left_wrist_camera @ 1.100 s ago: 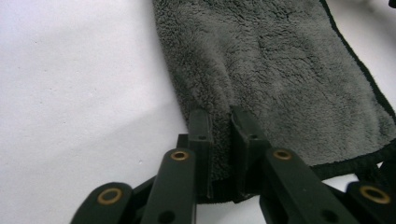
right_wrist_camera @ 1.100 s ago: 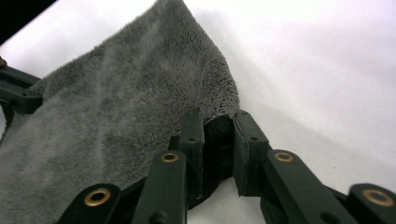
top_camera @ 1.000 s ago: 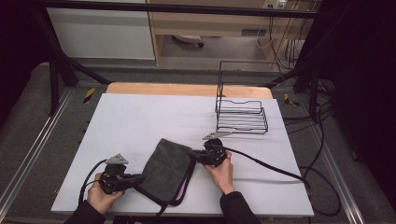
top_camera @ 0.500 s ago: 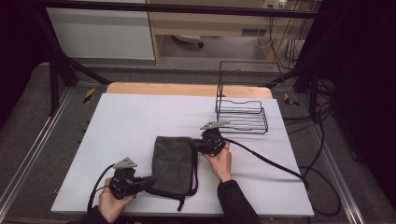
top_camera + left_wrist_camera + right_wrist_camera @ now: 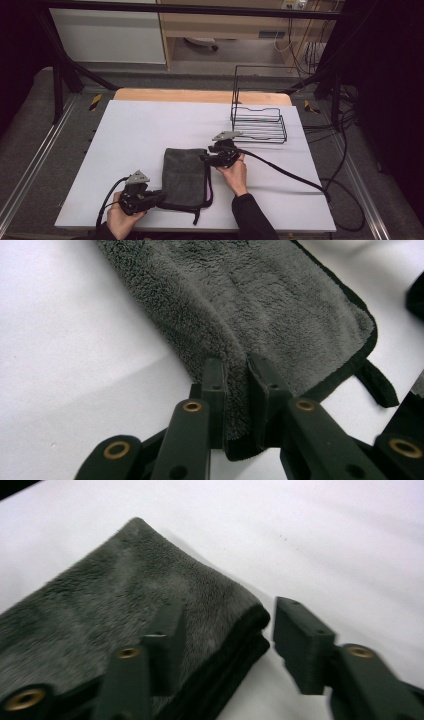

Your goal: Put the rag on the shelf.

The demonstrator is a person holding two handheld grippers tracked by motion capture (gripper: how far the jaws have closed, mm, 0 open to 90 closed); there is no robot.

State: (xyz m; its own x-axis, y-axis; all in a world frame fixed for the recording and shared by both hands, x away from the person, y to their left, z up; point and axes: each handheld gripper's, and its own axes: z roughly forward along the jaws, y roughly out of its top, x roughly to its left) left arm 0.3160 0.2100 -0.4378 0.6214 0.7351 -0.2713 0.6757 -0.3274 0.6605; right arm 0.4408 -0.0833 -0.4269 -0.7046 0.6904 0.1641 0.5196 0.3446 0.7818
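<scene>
A folded dark grey towel (image 5: 184,175) lies flat on the white table (image 5: 150,125), its long side running away from me. My left gripper (image 5: 159,197) is shut on the towel's near left corner; in the left gripper view its jaws pinch the pile (image 5: 260,305) at that corner, left gripper (image 5: 236,385). My right gripper (image 5: 205,159) stands open at the far right corner. In the right gripper view the right gripper (image 5: 232,635) straddles the corner of the folded towel (image 5: 110,610), one jaw lying on the pile and the other clear of the edge.
A black wire rack (image 5: 260,122) stands at the back right of the table. The right gripper's thick cable (image 5: 290,175) trails across the table to the right edge. A black hanging loop (image 5: 375,382) sticks out from the towel's near edge.
The towel has gone from a skewed heap to a straight flat rectangle. My left gripper pulled toward the near edge and my right gripper moved farther away and to the right.
</scene>
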